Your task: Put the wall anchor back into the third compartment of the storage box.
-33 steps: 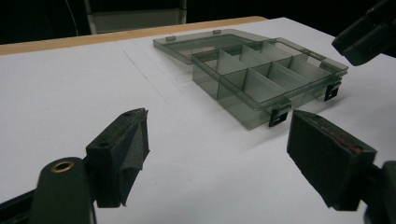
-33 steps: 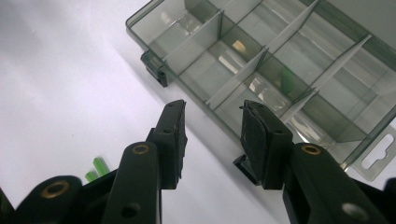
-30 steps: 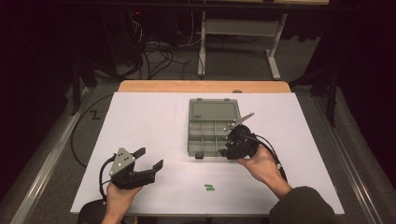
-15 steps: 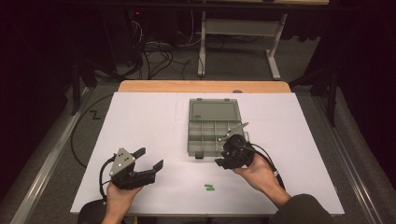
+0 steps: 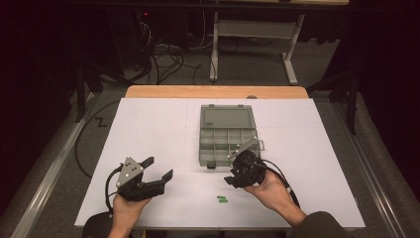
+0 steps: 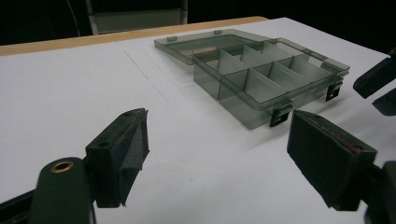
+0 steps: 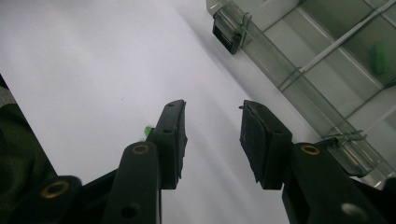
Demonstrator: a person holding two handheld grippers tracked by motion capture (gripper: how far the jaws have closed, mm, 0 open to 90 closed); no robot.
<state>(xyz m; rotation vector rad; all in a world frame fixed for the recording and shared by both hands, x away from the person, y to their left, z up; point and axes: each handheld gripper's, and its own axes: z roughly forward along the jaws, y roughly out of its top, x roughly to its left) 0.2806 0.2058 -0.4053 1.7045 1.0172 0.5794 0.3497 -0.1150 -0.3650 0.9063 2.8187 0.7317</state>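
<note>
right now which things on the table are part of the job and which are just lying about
In the job:
- compartment box, lid open
- green pieces on the sheet
- green piece in a compartment
- right claw, open

Lying about:
- cables on the floor
- metal stand

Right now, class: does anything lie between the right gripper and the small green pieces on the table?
Nothing visible does. The right gripper, jaws open and empty, is just beyond the green pieces, with bare white table between them. The compartment box sits farther back, out of the path.
</note>
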